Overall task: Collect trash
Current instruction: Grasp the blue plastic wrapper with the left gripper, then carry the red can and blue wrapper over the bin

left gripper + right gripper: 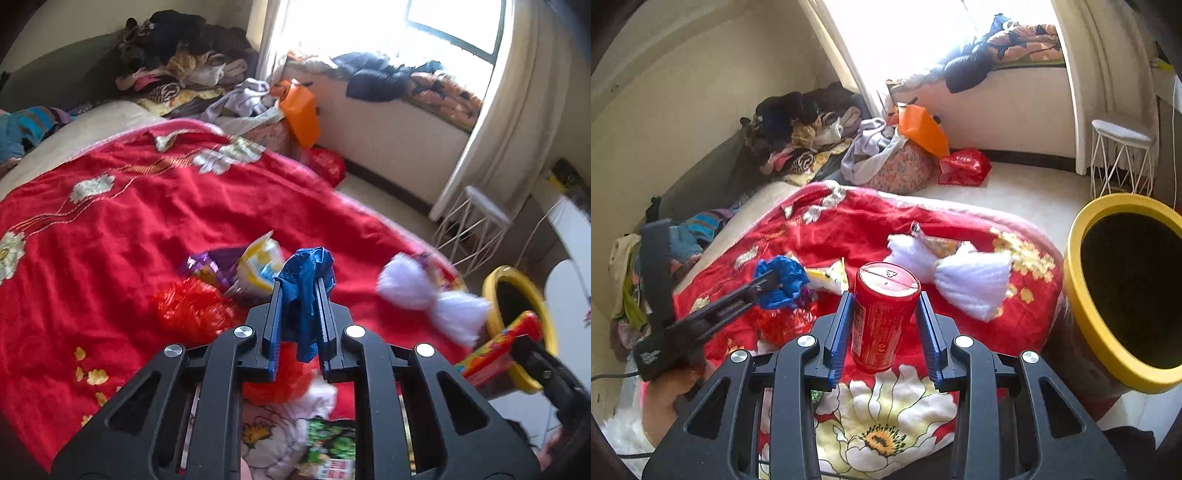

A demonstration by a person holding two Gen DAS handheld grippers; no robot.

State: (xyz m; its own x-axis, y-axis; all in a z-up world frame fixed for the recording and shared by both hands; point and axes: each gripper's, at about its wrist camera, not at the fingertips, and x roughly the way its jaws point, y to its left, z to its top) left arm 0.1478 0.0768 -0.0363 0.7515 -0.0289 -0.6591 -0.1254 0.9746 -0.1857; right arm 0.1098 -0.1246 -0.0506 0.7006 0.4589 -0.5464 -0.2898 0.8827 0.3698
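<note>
My left gripper [301, 284] is shut on a crumpled blue plastic wrapper [306, 288] and holds it above the red bedspread [129, 229]; it also shows in the right wrist view [783, 280]. My right gripper [884, 295] is shut on a red cylindrical can [882, 317] held above the bed; the can shows in the left wrist view [495, 350]. A yellow-rimmed bin [1126, 288] stands at the bed's right edge. On the bed lie a yellow and purple snack bag [243, 269], a red crinkled bag [192, 306] and a white tissue-like bundle [960, 273].
A green packet [328, 439] lies near the front of the bed. Heaps of clothes [801, 133], an orange bag [919, 129] and a red bag [964, 166] lie by the far wall. A white wire stool [1119, 155] stands on the floor under the window.
</note>
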